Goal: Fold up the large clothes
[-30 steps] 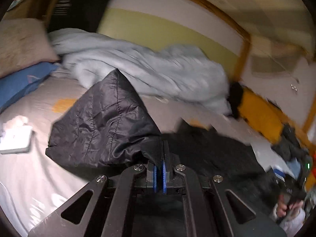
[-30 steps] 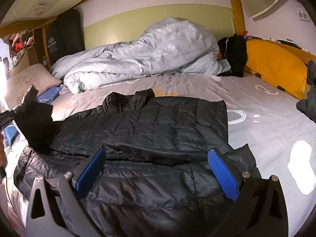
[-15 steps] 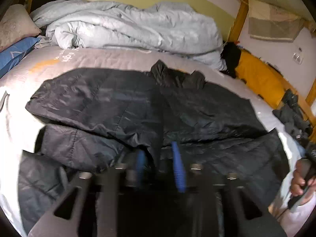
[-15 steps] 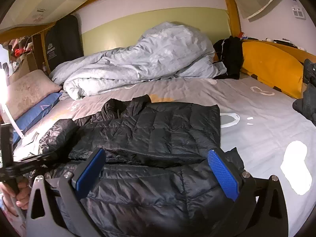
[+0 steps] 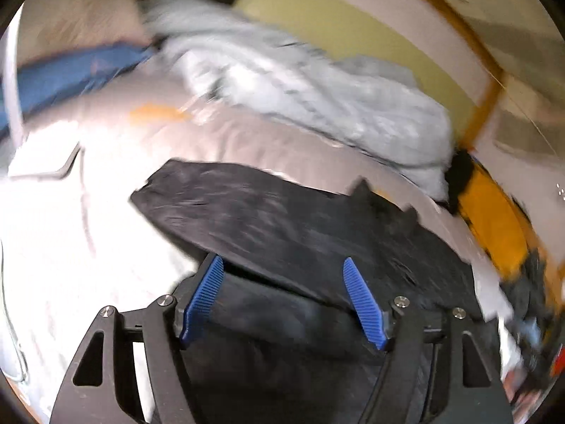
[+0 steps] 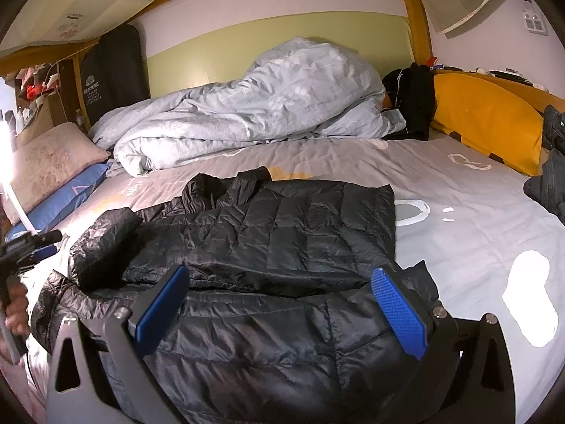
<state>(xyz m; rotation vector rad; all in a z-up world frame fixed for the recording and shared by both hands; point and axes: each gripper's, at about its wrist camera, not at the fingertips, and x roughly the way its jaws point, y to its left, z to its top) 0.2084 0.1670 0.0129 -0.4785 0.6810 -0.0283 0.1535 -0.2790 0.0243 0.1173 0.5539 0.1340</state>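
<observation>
While the left wrist view is smeared by motion blur, the left gripper shows its blue pads apart and its jaws are opening; the black puffer jacket lies below and beyond them, and as far as the blur allows, neither pad presses on it. In the right wrist view that gripper also shows at the far left edge, gripped by a hand, just beside the jacket's left sleeve, which is folded in over the body. A beige pillow on a blue pillow sits at the left of the bed. The jacket lies spread on the grey sheet, near centre, collar toward the far side. Behind it is a heaped pale blue duvet. The right gripper hovers over the jacket's near hem, jaws wide, nothing between the pads. A yellow cushion stands far right.
</observation>
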